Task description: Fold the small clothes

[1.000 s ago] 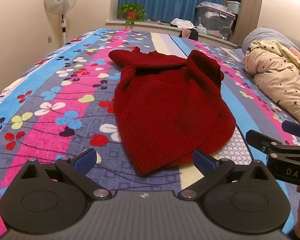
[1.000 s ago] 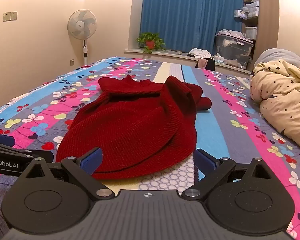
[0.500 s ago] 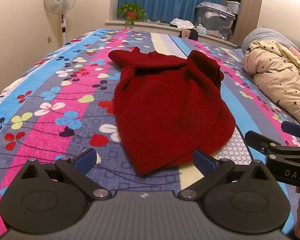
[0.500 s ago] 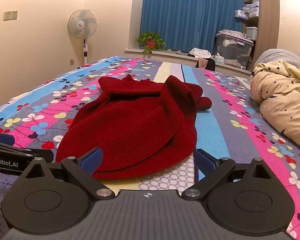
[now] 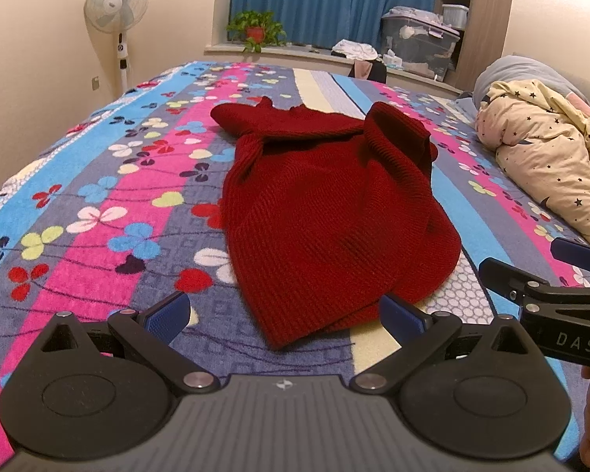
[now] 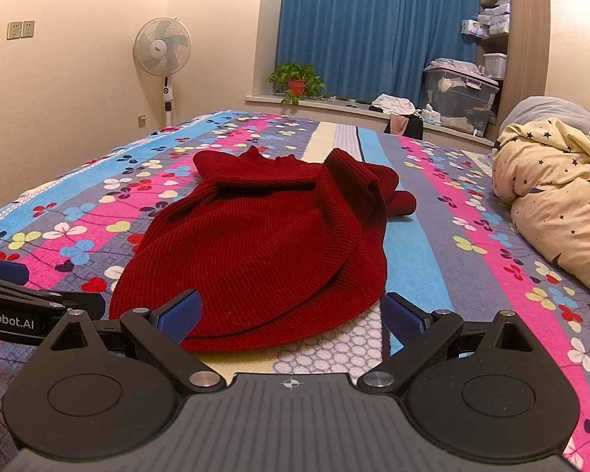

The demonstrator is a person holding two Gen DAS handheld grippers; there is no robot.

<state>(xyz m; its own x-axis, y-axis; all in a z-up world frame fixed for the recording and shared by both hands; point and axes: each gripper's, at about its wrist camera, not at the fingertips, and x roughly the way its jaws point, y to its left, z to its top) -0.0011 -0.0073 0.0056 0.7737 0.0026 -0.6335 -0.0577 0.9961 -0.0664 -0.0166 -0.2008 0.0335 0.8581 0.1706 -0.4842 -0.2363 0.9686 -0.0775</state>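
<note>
— Nothing much is moved since the earlier frames: the sweater (image 5: 326, 212) is seen in the same crumpled heap, and both grippers are kept low at its near edge.

— Where is the sweater laid?

— It is spread on the bedspread (image 5: 98, 204), along the bed's middle, with its hem nearest the cameras and its sleeves bunched at the far end.

— How is the left gripper (image 5: 283, 316) held?

— Its jaws are spread wide and nothing is gripped; the hem's corner is seen between the blue pads (image 5: 165, 316), not touched.

— And the right gripper (image 6: 291, 316)?

— It is likewise wide open and empty. One pad is seen against the hem, though contact cannot be told. Its tip is also caught at the left view's right edge.

— What else is seen?

— A quilt (image 6: 554, 200) is piled on the right, and a fan (image 6: 162, 47) is stood by the wall.
</note>
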